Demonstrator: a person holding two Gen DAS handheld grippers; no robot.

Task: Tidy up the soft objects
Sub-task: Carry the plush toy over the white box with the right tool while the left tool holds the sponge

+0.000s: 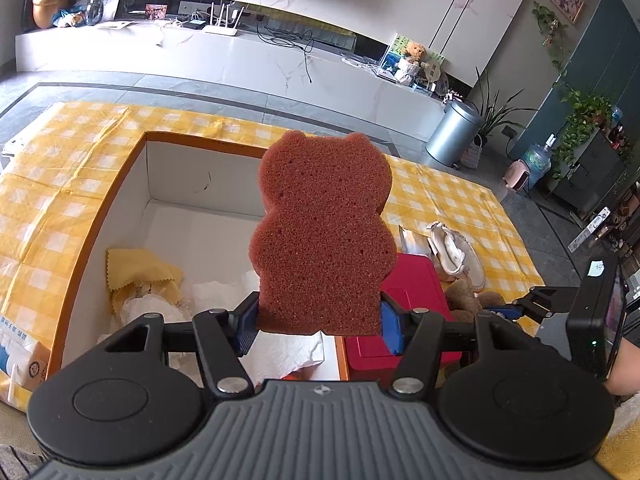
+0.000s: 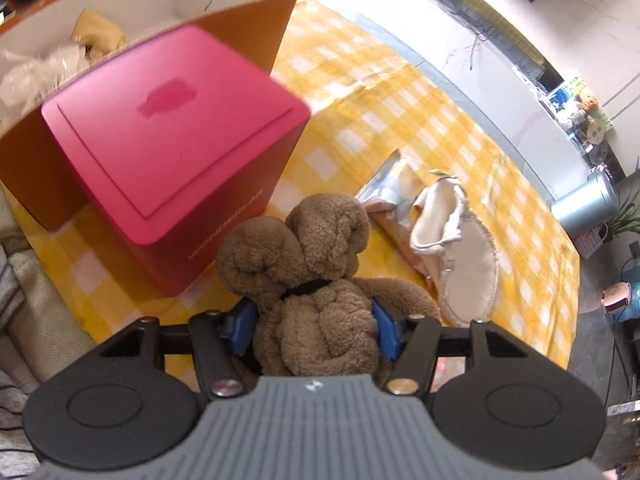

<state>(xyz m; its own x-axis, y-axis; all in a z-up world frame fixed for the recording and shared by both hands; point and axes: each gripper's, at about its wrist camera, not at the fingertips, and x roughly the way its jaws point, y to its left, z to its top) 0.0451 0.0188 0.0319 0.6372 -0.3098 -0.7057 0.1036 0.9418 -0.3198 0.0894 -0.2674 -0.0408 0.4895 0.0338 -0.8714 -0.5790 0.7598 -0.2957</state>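
Observation:
A brown bear-shaped sponge (image 1: pixel 324 232) stands upright in my left gripper (image 1: pixel 320 320), which is shut on its lower end above the orange-rimmed cardboard box (image 1: pixel 132 168). Inside the box lie a yellow cloth (image 1: pixel 140 268) and crumpled white wrapping (image 1: pixel 288 348). In the right wrist view, my right gripper (image 2: pixel 316 328) has its blue pads pressed on both sides of a brown plush toy (image 2: pixel 304 248) that lies on the yellow checked tablecloth (image 2: pixel 400 92). The toy's lower part is hidden behind the gripper body.
A pink box (image 2: pixel 172 128) stands against the orange box's outer wall (image 2: pixel 248 28), just left of the plush. A white slipper (image 2: pixel 460 248) and a silver packet (image 2: pixel 388 184) lie to its right. A tissue pack (image 1: pixel 20 352) sits left of the box.

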